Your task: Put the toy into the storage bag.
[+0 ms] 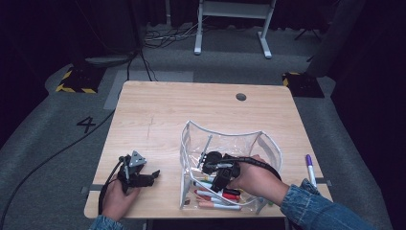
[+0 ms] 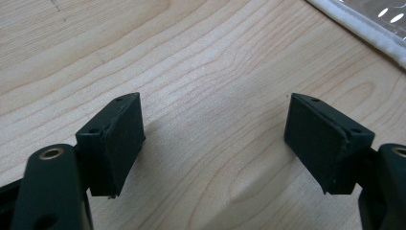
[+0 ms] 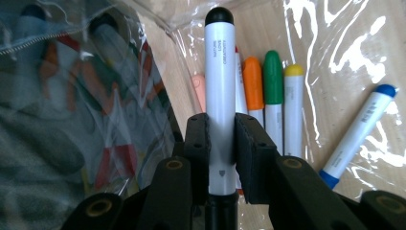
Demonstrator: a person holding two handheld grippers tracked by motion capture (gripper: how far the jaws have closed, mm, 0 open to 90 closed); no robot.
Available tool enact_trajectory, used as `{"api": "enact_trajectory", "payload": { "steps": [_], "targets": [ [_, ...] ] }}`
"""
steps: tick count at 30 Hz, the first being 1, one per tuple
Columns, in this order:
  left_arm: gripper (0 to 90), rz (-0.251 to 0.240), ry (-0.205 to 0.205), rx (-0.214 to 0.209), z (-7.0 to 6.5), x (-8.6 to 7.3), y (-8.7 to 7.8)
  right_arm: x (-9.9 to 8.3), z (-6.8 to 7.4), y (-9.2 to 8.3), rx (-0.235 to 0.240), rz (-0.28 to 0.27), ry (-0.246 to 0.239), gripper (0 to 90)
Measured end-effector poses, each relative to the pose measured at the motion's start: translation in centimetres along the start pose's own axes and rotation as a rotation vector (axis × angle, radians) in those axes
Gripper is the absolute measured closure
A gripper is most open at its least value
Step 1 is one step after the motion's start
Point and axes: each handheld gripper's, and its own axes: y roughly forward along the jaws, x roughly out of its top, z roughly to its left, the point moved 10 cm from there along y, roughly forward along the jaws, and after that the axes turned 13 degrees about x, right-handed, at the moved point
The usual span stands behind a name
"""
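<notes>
Starting big: a light wooden table (image 1: 158, 115) takes up most of the high view, and sitting on its near right part is a clear plastic pouch (image 1: 225, 143) with a white trim, standing open at the top. Right gripper (image 1: 218, 175) is down inside that pouch, and its jaws are clamped on a white marker with a black cap (image 3: 220, 96), which sticks straight out between the pads. Lying on the pouch floor just past it are more markers side by side: orange cap (image 3: 252, 81), green cap (image 3: 273, 72), yellow cap (image 3: 293, 71), plus a blue-capped one (image 3: 359, 129) off at an angle. There's a pinkish one too I think, mostly hidden behind the held marker. Left gripper (image 1: 143, 176) rests on the near left of the table, well apart from the pouch, jaws spread wide with nothing but bare wood between them. A purple marker (image 1: 310, 168) lies outside the pouch, near the table's right edge.
</notes>
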Motion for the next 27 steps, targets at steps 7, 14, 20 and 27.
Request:
{"api": "enact_trajectory", "payload": {
  "steps": [7, 14, 20, 27],
  "targets": [
    [21.7, 0.0, 0.0, 0.0, 0.0, 0.0, 0.0, -0.2, -0.1, 1.5, 0.024, 0.044, 0.009, 75.7],
    [21.7, 0.0, 0.0, 0.0, 0.0, 0.0, 0.0, -0.4, -0.3, 2.5, 0.028, 0.094, 0.019, 75.6],
    [21.6, 0.001, 0.0, -0.001, 0.0, 0.0, 0.0, -0.5, -1.1, 2.9, -0.011, 0.107, -0.016, 51.9],
    [21.6, 0.0, 0.0, -0.001, 0.0, 0.0, 0.0, 0.2, -2.1, 1.2, -0.082, 0.005, -0.024, 45.7]
  ]
}}
